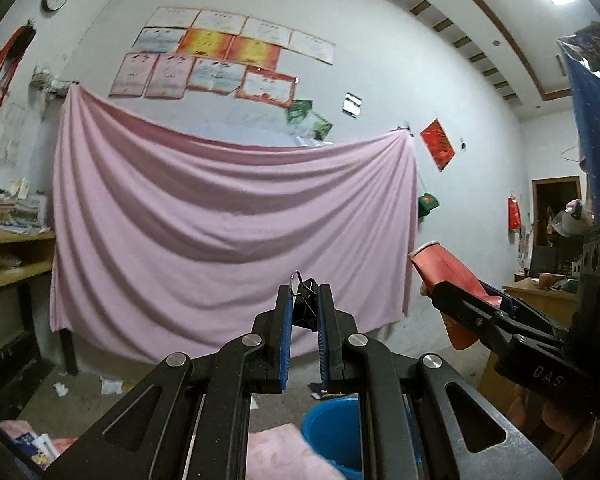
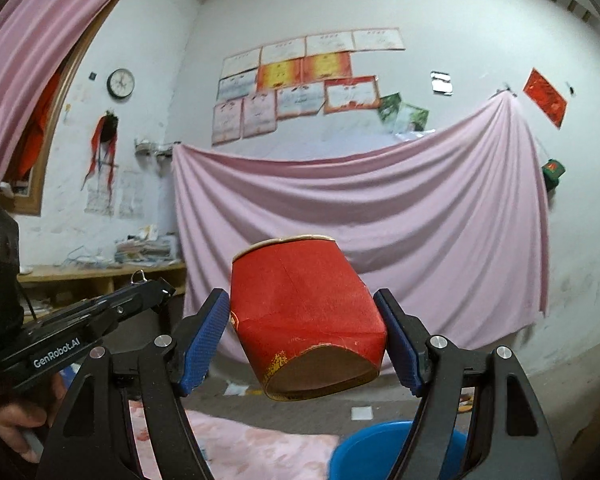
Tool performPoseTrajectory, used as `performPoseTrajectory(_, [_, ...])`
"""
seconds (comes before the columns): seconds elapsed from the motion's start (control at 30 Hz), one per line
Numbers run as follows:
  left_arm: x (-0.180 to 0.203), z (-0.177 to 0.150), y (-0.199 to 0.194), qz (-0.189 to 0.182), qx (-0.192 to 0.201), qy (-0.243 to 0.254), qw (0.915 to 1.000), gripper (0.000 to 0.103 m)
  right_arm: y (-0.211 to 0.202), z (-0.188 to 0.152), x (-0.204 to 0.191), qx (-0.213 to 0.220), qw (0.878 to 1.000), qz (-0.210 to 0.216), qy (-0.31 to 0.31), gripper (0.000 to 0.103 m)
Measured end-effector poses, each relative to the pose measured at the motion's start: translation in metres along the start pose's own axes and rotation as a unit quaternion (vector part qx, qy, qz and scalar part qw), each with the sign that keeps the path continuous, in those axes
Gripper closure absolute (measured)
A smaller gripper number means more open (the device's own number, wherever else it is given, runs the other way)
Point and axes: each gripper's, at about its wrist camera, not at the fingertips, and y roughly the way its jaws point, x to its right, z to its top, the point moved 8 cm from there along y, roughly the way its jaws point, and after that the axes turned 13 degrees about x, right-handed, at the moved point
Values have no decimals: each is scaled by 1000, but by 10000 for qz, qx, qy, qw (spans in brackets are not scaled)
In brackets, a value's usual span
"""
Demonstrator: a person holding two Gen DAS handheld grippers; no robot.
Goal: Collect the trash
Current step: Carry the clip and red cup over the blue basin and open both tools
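- While both grippers are held level above the floor, the left gripper [image 1: 304, 300] has its blue-padded fingers nearly together, clamped on a small black metal binder clip [image 1: 305, 298] whose wire loop sticks up past the fingertips.
- The right gripper [image 2: 306, 334] has its fingers set wide, pressed on the two sides of a crumpled red paper cup [image 2: 306, 312], which lies tilted with its base toward the camera and its pale rim away.
- The round blue plastic bucket [image 2: 376, 446] sits low beneath both tools, beside a pink patterned cloth [image 2: 256, 444]; I judge it to be the trash bin, though only part of its rim shows.
- Risk: the cup's wall is already dented, so a harder squeeze could fold it further and let it slide out short of the bucket.
- Risk: the clip is held only near the fingertips; a quick turn of the wrist could flick it loose, and it would be hard to find among the white paper scraps [image 1: 110, 386] on the grey floor.
- Risk: the two tools are just beside each other, so lowering them together could knock cup against gripper.
- Room: open air ahead to the draped pink sheet [image 1: 228, 232]; a wooden shelf [image 1: 16, 256] lies well apart to one side.
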Motion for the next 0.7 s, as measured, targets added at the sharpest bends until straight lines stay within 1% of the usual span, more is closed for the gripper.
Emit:
performPoseTrajectory(0.13, [25, -8, 14, -163, 53, 120, 9998, 94, -4, -3, 26, 48, 9996, -268, -56, 30])
performPoseTrajectory(0.23, [41, -22, 29, -251, -62, 172, 9995, 94, -7, -10, 42, 25, 9989, -449, -89, 30])
performPoseTrajectory(0.47, [68, -74, 67, -361, -620, 285, 9970, 94, -8, -49, 84, -277, 9962, -825, -2, 30])
performPoseTrajectory(0.57, [75, -100, 84, -410, -841, 323, 9951, 94, -7, -72, 104, -483, 9938, -989, 142, 30])
performPoseTrajectory(0.7, [83, -129, 105, -487, -1154, 375, 9914, 94, -10, -95, 125, -669, 9901, -1218, 194, 30])
